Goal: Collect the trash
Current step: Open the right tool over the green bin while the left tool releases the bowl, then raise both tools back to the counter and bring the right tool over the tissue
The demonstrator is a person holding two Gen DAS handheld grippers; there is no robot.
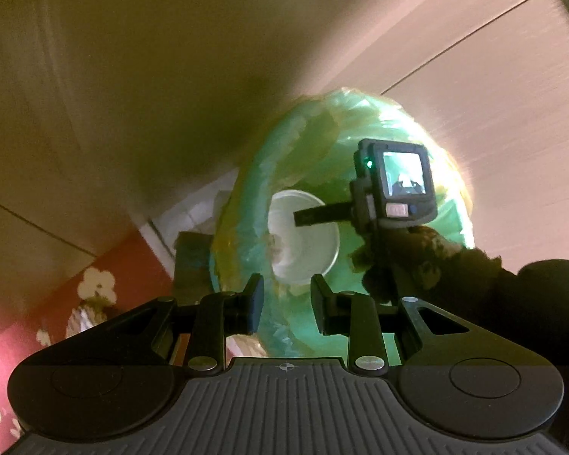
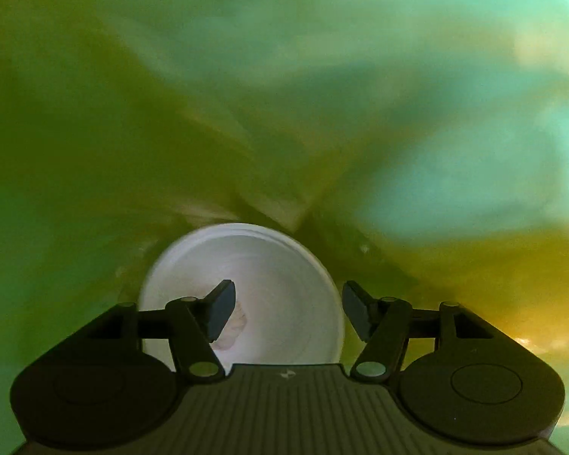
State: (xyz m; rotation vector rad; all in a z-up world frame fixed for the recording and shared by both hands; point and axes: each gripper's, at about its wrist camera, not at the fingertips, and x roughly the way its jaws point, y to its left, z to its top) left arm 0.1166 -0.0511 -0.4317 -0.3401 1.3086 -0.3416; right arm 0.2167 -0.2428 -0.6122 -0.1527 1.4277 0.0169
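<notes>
A translucent green plastic trash bag (image 1: 360,174) gapes open over pale wood-grain flooring (image 1: 493,94), and inside it lies a white round disposable cup (image 1: 303,242), mouth turned toward both cameras, a scrap of pale crumpled matter in its bottom. In the left wrist view the left gripper (image 1: 287,305) hovers at the bag's 6 o'clock edge, its jaws part-open; green film shows in the gap between them, but whether the pads pinch it cannot be told. At 3 o'clock of the cup, the right gripper (image 1: 315,217) reaches down into the bag, carried by a hand in a dark patterned glove (image 1: 409,261).

From the right wrist view, green film (image 2: 246,94) fills the picture, blurred. The right gripper (image 2: 288,313) stands with its jaws about half open, one finger (image 2: 220,314) over the cup's (image 2: 284,265) mouth and the other outside its 3 o'clock rim, neither pressing on it. A red floral-print surface (image 1: 95,295) shows at 8 o'clock of the bag.
</notes>
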